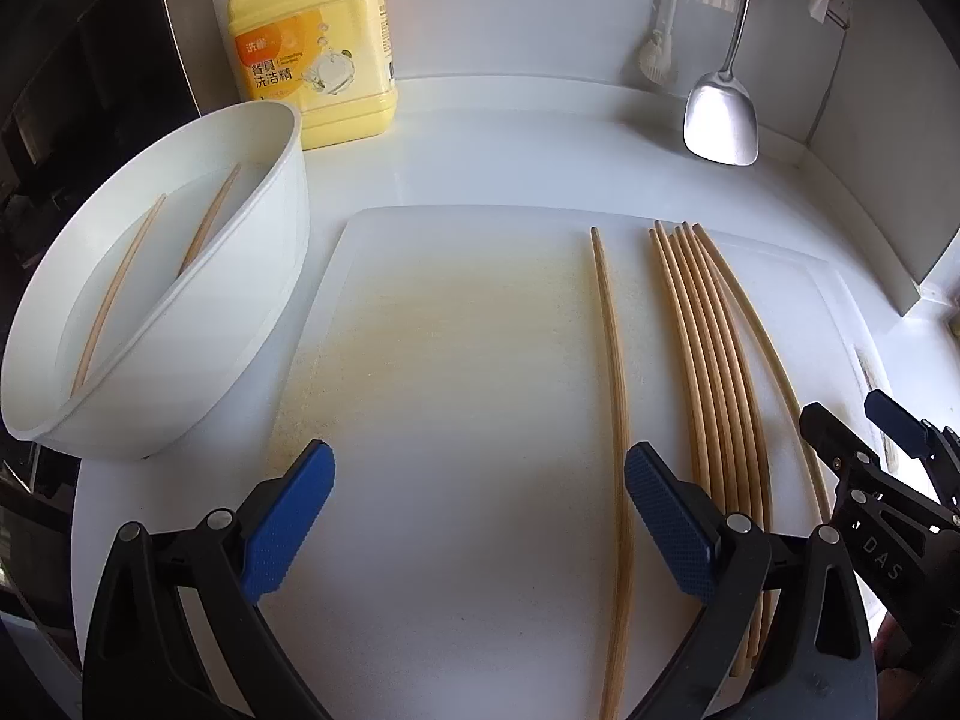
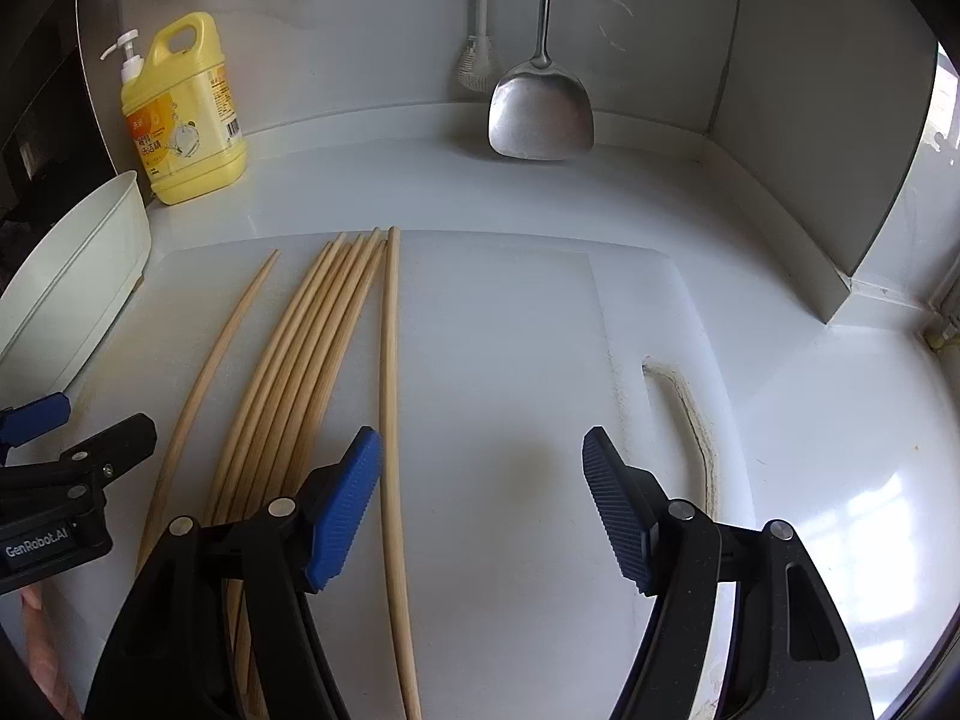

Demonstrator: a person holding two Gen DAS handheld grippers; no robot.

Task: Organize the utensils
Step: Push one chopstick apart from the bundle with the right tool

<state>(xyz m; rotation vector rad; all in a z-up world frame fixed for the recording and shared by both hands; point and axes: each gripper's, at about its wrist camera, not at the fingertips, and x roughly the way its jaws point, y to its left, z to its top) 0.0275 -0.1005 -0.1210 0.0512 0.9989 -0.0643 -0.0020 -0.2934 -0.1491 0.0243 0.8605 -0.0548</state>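
Note:
Several wooden chopsticks [image 1: 714,372] lie side by side on a white cutting board [image 1: 456,360]. One single chopstick [image 1: 615,360] lies apart, left of the bunch. Two more chopsticks [image 1: 120,294] rest in a white bowl [image 1: 252,312] at the left. My left gripper [image 1: 480,510] is open and empty above the board's near edge, its right finger beside the single chopstick. My right gripper [image 2: 483,498] is open and empty; the bunch [image 2: 300,360] lies left of it, and one chopstick [image 2: 391,420] runs just inside its left finger [image 2: 345,504]. The right gripper also shows in the left wrist view [image 1: 864,438].
A yellow dish soap bottle [image 1: 318,42] stands at the back left. A metal spatula [image 1: 723,114] and a white brush [image 1: 657,54] hang against the back wall. The board has a handle slot [image 2: 690,420] at its right. A wall corner [image 2: 840,240] juts in at right.

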